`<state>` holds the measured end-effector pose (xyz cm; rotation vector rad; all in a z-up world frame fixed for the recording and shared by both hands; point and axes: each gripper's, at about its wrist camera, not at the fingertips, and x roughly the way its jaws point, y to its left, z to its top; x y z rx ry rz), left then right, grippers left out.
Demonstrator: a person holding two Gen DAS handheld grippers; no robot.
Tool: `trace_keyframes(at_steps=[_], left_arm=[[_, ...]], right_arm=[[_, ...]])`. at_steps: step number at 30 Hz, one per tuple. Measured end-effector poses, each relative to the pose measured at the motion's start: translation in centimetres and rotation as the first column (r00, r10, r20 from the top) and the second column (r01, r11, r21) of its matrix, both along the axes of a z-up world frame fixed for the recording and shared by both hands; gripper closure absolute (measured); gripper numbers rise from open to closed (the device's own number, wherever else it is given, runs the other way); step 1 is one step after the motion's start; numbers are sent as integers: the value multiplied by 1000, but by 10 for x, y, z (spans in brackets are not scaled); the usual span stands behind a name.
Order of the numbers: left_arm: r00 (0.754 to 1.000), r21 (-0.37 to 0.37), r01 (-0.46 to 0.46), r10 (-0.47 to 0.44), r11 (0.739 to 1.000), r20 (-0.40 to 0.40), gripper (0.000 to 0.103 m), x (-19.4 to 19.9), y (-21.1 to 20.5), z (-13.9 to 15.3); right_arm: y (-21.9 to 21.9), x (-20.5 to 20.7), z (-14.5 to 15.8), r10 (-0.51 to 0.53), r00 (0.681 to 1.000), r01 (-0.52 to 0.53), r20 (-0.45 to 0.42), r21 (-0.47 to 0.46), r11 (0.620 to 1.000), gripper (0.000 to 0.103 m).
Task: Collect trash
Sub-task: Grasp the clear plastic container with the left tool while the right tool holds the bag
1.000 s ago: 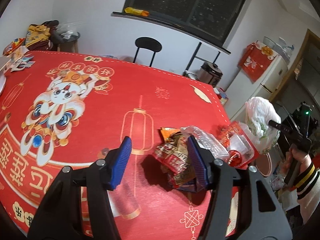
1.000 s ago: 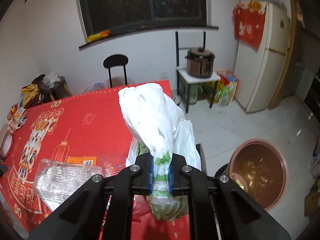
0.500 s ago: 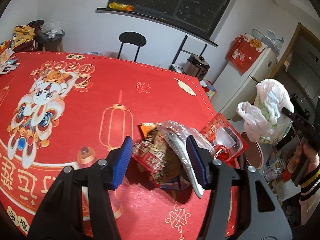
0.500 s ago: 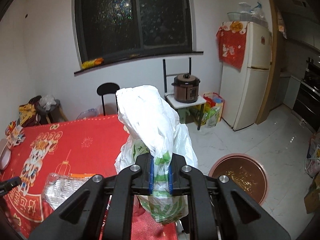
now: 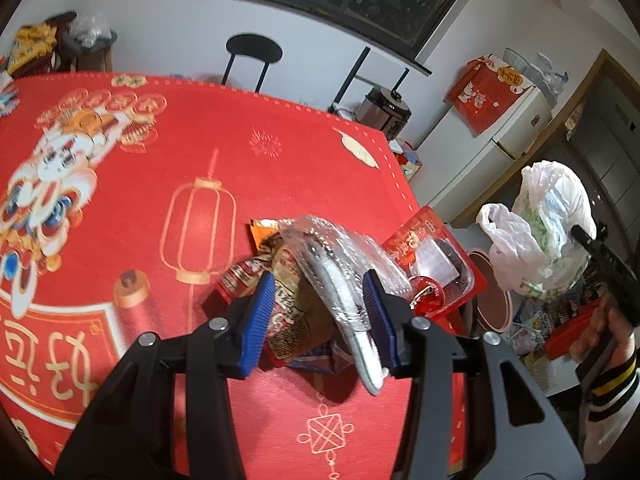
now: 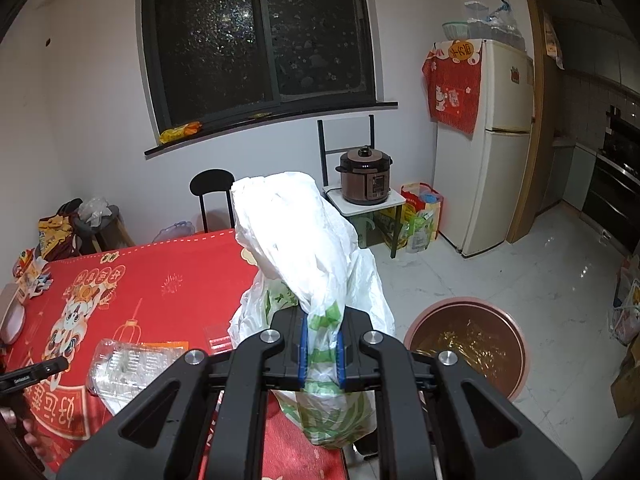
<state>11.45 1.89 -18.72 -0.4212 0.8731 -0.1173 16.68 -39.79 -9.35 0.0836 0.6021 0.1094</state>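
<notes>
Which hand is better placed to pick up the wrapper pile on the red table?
Left. Its fingers are closing around the crumpled snack wrappers and clear plastic tray; the right gripper is occupied, shut on the white plastic bag.

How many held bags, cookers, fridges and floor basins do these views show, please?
Held bag: 1
Cooker: 1
Fridge: 1
Basin: 1
Total: 4

Black chair [image 5: 253, 45] behind red tablecloth [image 5: 140, 184]; cooker [image 6: 364, 175] beside fridge [image 6: 490, 148].
</notes>
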Motion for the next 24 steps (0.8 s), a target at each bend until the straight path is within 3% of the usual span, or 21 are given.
trace_keyframes(at_steps=[6,17,24], left_arm=[[996,-106,-34,25,994,-86,56,26,-5,-18],[978,-142,-138,112,980,-174,56,65,-2,-36],[973,-131,-144,117,981,-197,57,78,-6,-44]], right_arm=[[2,-2,-8,7,1000,-6,-21,3,1000,92],[6,-5,-16,14,999,-14,-48,-2,1000,92],[4,-7,-16,12,998,-12,-56,-4,1000,92]])
